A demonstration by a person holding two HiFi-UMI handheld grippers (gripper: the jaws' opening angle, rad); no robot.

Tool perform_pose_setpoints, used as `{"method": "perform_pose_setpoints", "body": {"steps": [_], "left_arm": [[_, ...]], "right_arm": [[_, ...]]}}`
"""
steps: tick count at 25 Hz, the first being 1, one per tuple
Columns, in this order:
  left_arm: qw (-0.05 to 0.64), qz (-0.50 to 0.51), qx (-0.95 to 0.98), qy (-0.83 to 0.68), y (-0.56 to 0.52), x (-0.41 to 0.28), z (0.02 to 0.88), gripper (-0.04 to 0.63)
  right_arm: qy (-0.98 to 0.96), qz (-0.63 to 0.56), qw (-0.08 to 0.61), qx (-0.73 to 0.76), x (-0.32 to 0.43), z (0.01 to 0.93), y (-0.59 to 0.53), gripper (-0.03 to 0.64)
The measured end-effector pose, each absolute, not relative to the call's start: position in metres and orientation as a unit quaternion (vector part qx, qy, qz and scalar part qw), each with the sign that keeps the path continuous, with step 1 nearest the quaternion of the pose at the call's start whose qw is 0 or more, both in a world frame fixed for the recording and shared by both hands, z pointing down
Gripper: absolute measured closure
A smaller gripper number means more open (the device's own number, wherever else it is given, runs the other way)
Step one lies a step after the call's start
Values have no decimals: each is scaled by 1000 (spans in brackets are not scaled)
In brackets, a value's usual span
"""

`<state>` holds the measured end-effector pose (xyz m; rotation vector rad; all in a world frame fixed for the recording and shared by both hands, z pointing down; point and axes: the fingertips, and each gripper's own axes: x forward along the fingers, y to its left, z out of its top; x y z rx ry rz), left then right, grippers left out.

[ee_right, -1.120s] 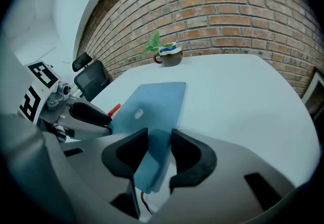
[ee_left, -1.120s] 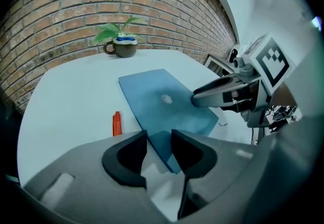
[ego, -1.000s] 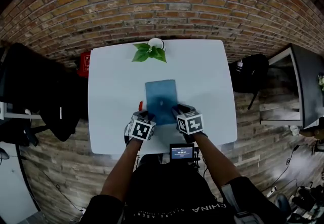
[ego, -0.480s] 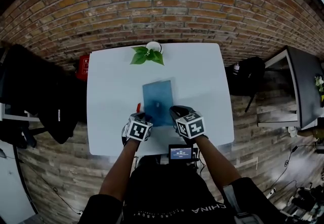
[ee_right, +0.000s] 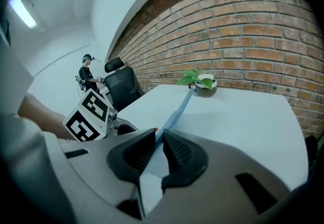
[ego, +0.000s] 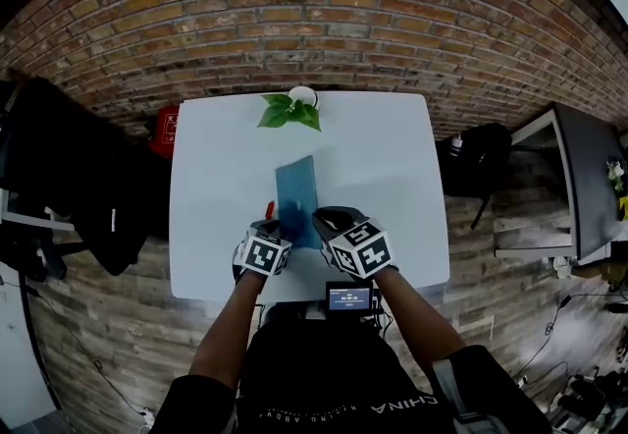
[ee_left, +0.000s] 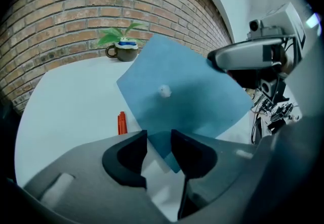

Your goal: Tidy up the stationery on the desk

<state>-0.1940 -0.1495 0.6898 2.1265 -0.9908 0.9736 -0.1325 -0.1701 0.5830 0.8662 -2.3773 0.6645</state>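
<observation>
Blue sheet (ego: 297, 194) sits mid-desk toward the near edge, tilted up on its side. My right claw (ego: 322, 222) is clamped on its near edge. Those jaws have just been closing, and the sheet is pinched between the pads.

The right gripper view shows the sheet (ee_right: 178, 108) edge-on as a thin strip running out from the right claw (ee_right: 158, 139) toward the potted plant (ee_right: 198, 80).

The left gripper view shows its broad face (ee_left: 177, 91) with a small white spot (ee_left: 163, 91). The near corner sits between the jaws of my left claw (ee_left: 158, 139), which stand apart and don't grip it.

Red pen (ee_left: 121, 122) lies flat on the desk (ego: 383, 157) just left of the sheet. It barely shows in the head view.

Plant is at the far edge, by the brick wall (ego: 314, 20). Only the right gripper view shows an office chair (ee_right: 121, 86) and a person (ee_right: 88, 73) well off the left side.
</observation>
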Motion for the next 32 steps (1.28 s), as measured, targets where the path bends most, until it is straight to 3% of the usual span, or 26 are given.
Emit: {"method": "perform_pose_setpoints", "body": {"steps": [6,14,24,32], "left_arm": [[302,345,805,-377,-151,-204,679,437],[385,228,825,-346,-146,-200,654,439],[370,127,867,-308,-138,-186,567,436],[373,179,864,-289,-128,-173,560,371]], "right_arm": [[-884,233,260,311,-146,572,-173,558],[-892,226,254,297,-165,561,-172,558],[-897,218,255,288,-177,556,-172,558],[-899,228,248,278,-183,554,-170,558]]}}
